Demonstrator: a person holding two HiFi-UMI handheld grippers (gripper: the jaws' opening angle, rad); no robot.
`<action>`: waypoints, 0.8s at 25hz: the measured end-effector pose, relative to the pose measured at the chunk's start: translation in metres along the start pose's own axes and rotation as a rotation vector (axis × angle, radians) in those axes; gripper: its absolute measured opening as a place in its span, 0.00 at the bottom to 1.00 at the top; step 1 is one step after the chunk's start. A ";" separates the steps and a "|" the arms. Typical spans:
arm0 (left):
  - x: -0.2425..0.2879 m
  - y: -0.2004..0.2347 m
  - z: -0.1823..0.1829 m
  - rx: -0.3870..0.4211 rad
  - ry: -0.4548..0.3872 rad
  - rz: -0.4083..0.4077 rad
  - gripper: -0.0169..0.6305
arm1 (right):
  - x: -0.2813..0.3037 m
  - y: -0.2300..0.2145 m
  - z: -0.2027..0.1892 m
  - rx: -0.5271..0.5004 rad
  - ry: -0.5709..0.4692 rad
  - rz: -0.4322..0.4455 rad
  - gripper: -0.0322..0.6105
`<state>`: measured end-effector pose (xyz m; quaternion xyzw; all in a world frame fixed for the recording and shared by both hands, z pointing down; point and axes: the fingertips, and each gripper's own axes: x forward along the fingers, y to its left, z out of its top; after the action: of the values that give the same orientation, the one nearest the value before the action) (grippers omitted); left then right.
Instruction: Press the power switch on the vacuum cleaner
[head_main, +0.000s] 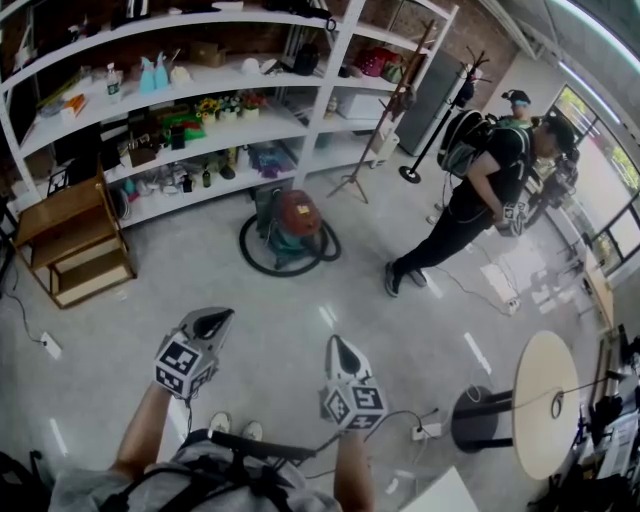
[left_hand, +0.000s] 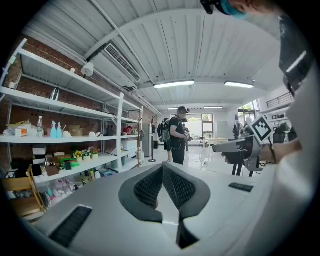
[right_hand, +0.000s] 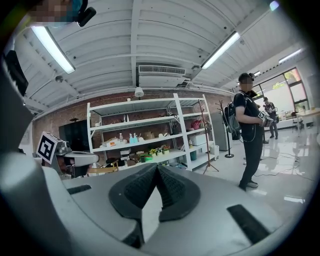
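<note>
L gripper (head_main: 213, 322) sits lower left-centre in head view. Jaws are pressed tip to tip w/ nothing between, and its own view (left_hand: 162, 167) shows the same. R gripper (head_main: 338, 350) is just right of it, lower centre. Jaws also closed on nothing, pads meeting at the tip (right_hand: 156, 167). Both are held in the air, well apart from the target.

Vac (head_main: 293, 225) is on the floor (head_main: 300, 320), upper centre of head view: red top, green body. Black hose (head_main: 258, 262) loops round its base. Neither gripper is touching it.

White shelf unit (head_main: 230, 135) stands right behind the vac across the upper frame, loaded w/ bottles, flowers and misc. Wood stand (head_main: 70, 245) at far left. Person (head_main: 480, 190) w/ backpack stands mid-right, also seen in both gripper views. Round table (head_main: 545, 400) lower right.
</note>
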<state>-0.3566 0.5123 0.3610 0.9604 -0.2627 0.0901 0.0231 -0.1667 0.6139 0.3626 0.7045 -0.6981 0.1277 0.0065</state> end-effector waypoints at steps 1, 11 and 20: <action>0.004 -0.002 0.000 0.000 0.000 0.002 0.04 | 0.000 -0.004 -0.001 -0.001 0.002 0.004 0.07; 0.040 -0.015 0.001 0.005 0.009 0.015 0.04 | 0.009 -0.041 0.000 -0.002 0.013 0.024 0.06; 0.086 -0.001 0.000 0.003 0.020 0.000 0.04 | 0.045 -0.071 0.008 -0.004 0.019 0.020 0.06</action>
<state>-0.2836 0.4698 0.3772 0.9595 -0.2622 0.1002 0.0241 -0.0959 0.5702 0.3752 0.6963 -0.7051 0.1333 0.0133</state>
